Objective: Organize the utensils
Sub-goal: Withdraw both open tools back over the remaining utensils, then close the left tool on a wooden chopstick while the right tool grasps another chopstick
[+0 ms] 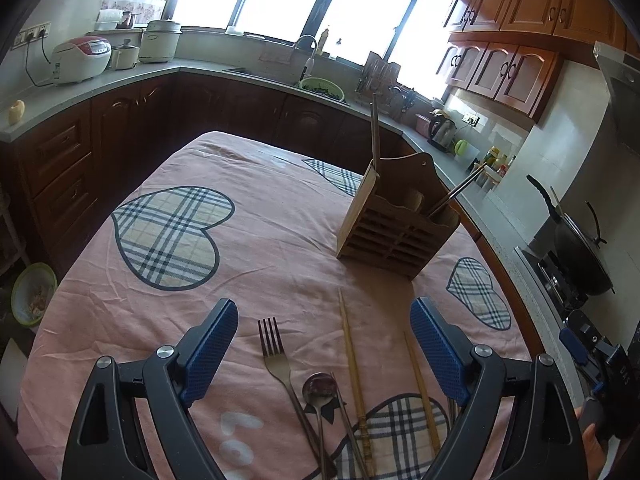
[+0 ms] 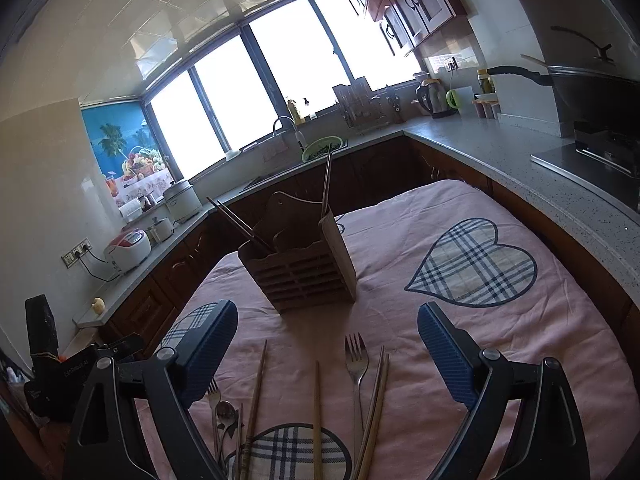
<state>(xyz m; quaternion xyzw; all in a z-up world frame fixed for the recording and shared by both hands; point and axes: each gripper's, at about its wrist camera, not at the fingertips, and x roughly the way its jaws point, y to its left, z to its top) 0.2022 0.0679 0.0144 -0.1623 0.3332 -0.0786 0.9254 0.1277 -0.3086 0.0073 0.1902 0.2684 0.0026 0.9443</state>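
**Operator:** Currently, what is occupying the work surface?

**Technician:** A pink tablecloth (image 1: 280, 240) with plaid hearts is covering the table and is carrying every task item. A wooden utensil holder (image 1: 396, 224) is standing upright on it, toward the far side. Dark chopsticks (image 2: 240, 220) are leaning out of one end compartment, and a second long dark handle (image 1: 375, 128) is rising from the opposite end.

**Operator:** Where are the loose utensils lying?

**Technician:** They are lying flat on the cloth at the near edge, well apart from the holder. In the left wrist view, a fork (image 1: 276, 356) is pointing its tines toward the holder; a spoon (image 1: 318, 390) is lying just beside it, then a light wooden chopstick (image 1: 352, 364) and another chopstick (image 1: 420, 384). In the right wrist view, a second fork (image 2: 357, 360) is lying next to a pair of chopsticks (image 2: 378, 396).

**Operator:** Report both grippers.

**Technician:** The left gripper (image 1: 324, 348) is hovering above the fork and spoon with its blue pads spread wide and nothing between them. The right gripper (image 2: 328, 344) is likewise standing wide apart over the second fork, gripping nothing and touching no utensil.
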